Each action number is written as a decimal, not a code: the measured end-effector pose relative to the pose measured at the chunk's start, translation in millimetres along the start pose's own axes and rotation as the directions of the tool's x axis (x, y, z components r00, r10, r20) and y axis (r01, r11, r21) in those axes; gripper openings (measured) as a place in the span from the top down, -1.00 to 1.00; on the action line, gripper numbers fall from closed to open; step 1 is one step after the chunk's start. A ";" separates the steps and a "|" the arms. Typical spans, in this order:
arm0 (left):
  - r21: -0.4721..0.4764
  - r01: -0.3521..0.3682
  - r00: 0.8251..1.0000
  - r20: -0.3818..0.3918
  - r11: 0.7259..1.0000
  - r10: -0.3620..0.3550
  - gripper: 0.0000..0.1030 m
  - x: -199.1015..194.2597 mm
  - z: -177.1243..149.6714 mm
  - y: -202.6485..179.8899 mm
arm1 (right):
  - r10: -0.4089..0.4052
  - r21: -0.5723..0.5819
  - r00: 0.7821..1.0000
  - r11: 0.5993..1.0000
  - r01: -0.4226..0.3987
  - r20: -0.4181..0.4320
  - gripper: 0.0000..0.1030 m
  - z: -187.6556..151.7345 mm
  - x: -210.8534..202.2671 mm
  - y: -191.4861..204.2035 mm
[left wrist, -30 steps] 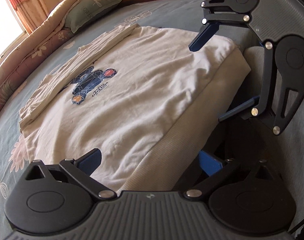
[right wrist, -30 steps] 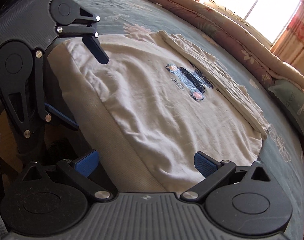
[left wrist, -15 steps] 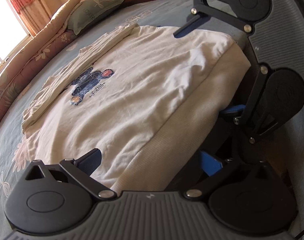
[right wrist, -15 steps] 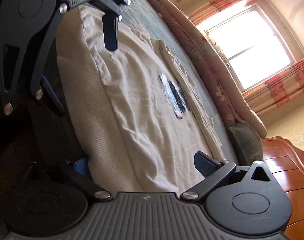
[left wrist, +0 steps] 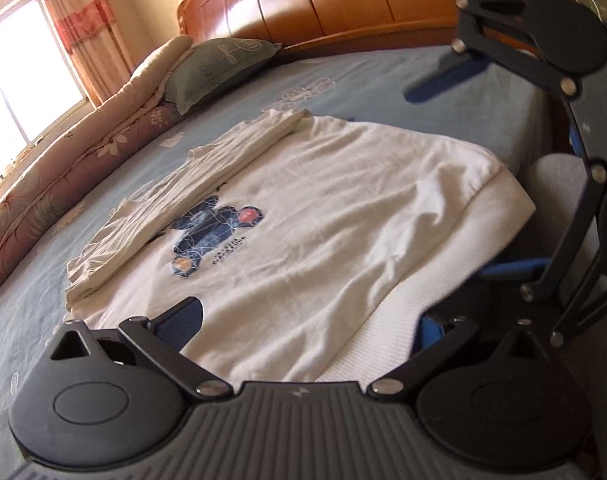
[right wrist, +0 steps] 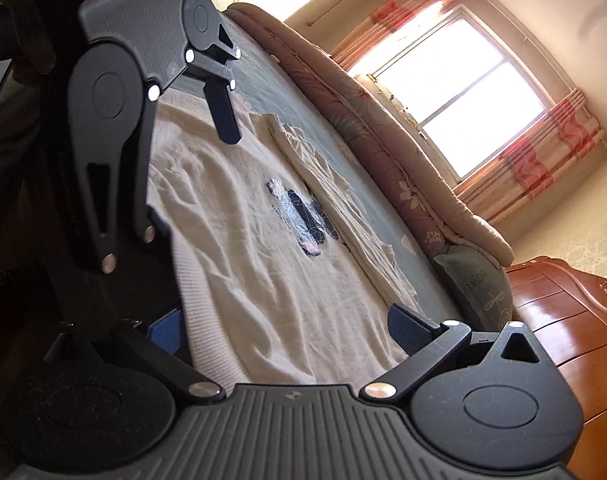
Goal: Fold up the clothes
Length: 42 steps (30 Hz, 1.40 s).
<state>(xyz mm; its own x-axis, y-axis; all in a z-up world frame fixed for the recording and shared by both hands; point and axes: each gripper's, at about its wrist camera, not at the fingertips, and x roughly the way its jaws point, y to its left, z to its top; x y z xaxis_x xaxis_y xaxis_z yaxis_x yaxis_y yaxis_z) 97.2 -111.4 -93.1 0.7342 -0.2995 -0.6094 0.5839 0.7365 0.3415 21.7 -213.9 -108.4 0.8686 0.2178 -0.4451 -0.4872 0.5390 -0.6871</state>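
Two grippers, both spread wide, neither holding cloth.

Left wrist view: left gripper (left wrist: 303, 320) straddles the ribbed hem of the cream sweatshirt (left wrist: 303, 216), one blue pad resting over the body fabric, the other down past the hem edge beside the mattress. Fingers are fully apart — nothing pinched. Sweatshirt lies flat on the blue bedsheet (left wrist: 383, 80), print up, far sleeve (left wrist: 175, 208) already folded in along its edge. Right gripper (left wrist: 463, 184) shows at the other hem corner, blurred, upper finger lifted clear of the cloth. Pillow (left wrist: 219, 68) and rolled quilt (left wrist: 63, 184) sit well beyond, out of the way.

Right wrist view: right gripper (right wrist: 291, 332) is equally wide, hem between its pads but not clamped. Left gripper (right wrist: 191, 184) is at the far corner of the hem, finger hanging above the fabric.

Risks, as I judge them: closing now, I may catch only the top layer — the hem would split and the fold come up lopsided. The hem overhangs the bed edge, so a weak pinch could let it slide off. Uneven lift between my two hands would skew the fold and drag the tucked sleeve loose.
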 end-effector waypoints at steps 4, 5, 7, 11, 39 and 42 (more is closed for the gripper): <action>-0.033 -0.003 1.000 0.021 0.999 0.004 -0.98 -3.7 4.3 10.3 | 0.028 -0.007 1.000 1.000 -0.028 0.006 -1.00 5.1 10.3 6.8; -0.035 -0.003 1.000 0.021 0.999 0.004 -0.98 -3.8 4.6 11.6 | 0.022 -0.011 1.000 1.000 -0.022 0.008 -1.00 6.6 14.3 9.0; -0.036 0.007 1.000 0.018 0.999 -0.007 -0.98 -4.5 3.0 13.1 | -0.014 -0.011 1.000 1.000 0.014 -0.004 -1.00 9.4 24.3 12.9; -0.009 0.019 1.000 -0.007 1.000 -0.019 -0.98 -4.5 -6.4 9.4 | -0.125 -0.023 0.992 0.992 0.125 -0.032 -1.00 4.6 31.2 10.3; 0.337 -0.258 0.958 -0.035 0.906 0.285 -0.99 2.6 -35.3 5.2 | -0.126 0.092 0.989 0.987 0.133 -0.074 -1.00 -8.2 37.5 -9.0; 0.364 -0.249 0.964 0.003 0.898 0.266 -0.99 9.5 -26.6 -6.8 | -0.105 0.103 0.992 0.988 0.111 -0.066 -1.00 0.2 43.8 -2.7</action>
<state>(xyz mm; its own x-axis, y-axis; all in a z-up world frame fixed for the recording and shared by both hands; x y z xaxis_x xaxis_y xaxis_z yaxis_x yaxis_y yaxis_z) 91.0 -103.0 -120.3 0.8640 -0.0949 -0.4945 0.4678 0.5146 0.7186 61.1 -205.7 -125.9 0.9070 0.1057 -0.4076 -0.3755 0.6411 -0.6693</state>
